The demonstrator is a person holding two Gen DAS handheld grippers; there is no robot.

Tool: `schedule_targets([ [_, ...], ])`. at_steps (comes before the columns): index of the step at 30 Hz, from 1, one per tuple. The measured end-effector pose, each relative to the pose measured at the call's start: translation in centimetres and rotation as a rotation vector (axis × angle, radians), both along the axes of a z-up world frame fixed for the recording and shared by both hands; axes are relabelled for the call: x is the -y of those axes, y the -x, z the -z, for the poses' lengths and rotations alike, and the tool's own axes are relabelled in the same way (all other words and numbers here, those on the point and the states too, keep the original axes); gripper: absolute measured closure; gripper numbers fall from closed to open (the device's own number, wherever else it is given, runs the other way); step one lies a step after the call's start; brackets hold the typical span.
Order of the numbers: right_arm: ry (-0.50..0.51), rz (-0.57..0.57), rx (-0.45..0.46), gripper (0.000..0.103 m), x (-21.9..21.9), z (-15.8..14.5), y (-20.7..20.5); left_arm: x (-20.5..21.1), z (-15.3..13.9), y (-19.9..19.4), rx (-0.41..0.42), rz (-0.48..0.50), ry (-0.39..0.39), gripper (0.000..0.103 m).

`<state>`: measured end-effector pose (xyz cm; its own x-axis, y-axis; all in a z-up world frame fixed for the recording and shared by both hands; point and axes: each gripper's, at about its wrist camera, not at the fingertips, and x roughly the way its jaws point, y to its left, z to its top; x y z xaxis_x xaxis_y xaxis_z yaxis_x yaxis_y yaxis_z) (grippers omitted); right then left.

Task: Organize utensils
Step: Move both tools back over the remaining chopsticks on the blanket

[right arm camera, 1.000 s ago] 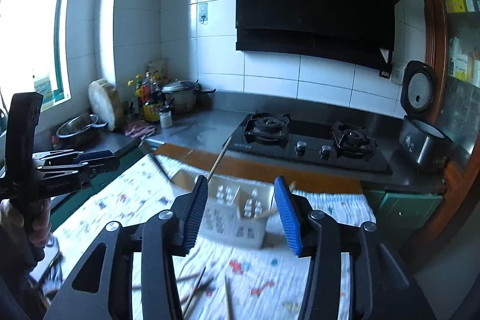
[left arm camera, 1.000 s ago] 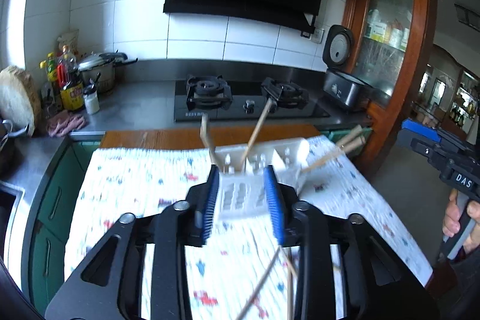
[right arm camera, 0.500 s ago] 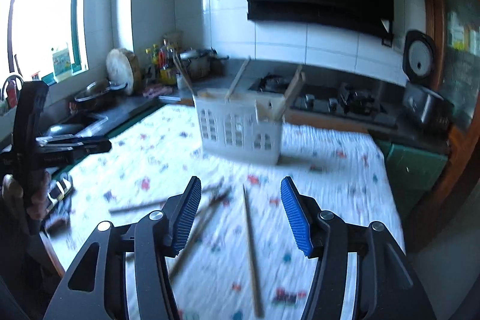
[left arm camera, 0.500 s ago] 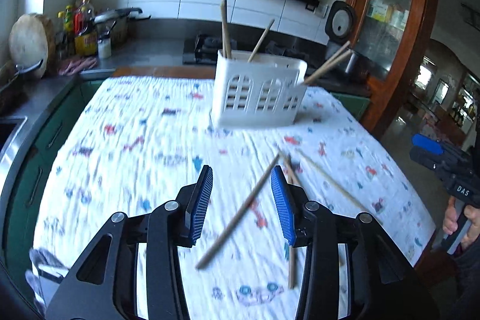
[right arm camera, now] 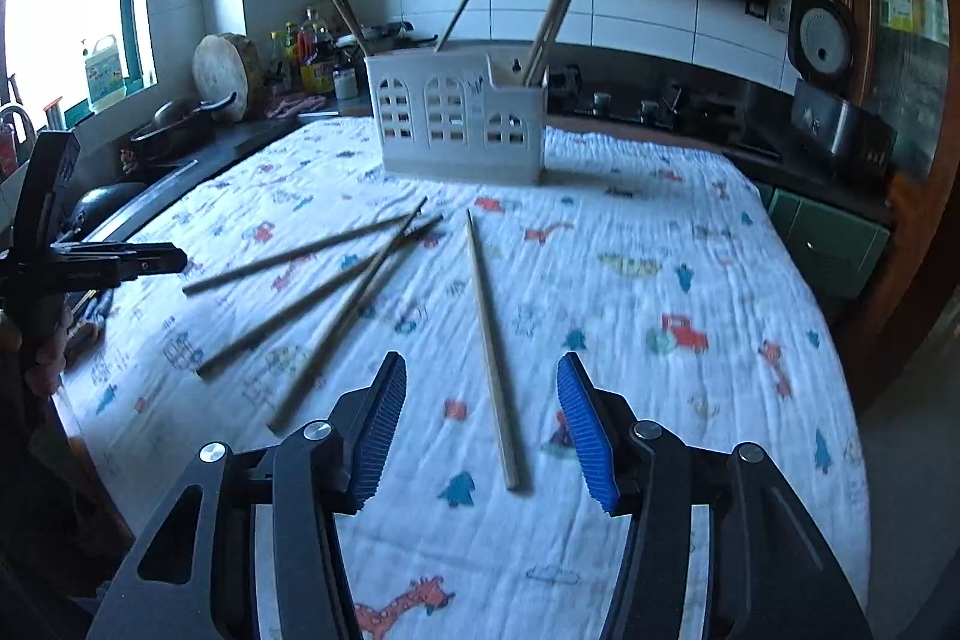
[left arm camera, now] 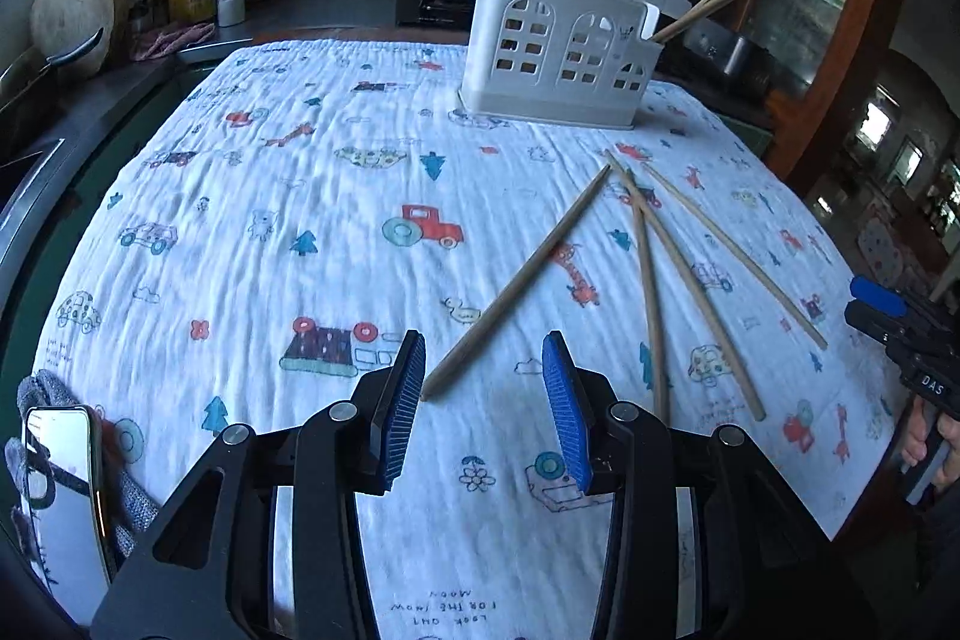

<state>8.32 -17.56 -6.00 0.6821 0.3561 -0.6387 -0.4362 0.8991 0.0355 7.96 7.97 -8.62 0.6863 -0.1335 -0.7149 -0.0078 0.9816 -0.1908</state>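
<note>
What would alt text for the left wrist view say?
An open two-finger gripper hovers over a patterned tablecloth, its tips either side of one chopstick's near end. Three more chopsticks lie to its right, before a white utensil holder.

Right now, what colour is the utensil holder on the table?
White, with arched cut-out windows; the utensil holder shows best in the left wrist view.
</note>
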Motion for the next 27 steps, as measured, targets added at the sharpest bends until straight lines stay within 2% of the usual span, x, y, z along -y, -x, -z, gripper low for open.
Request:
schedule_targets([
  [6,0.010,0.014,-0.035,0.062,0.3,1.5,-0.3,-0.2,0.9,0.1,-0.022,-0.003,-0.018,0.062],
  [15,-0.015,0.039,-0.048,0.066,0.2,1.4,-0.2,-0.2,1.2,-0.3,-0.034,0.005,-0.017,0.062],
  [27,-0.097,0.028,-0.051,0.072,-4.1,0.8,1.8,-0.4,0.8,0.1,-0.013,0.022,0.008,0.062],
])
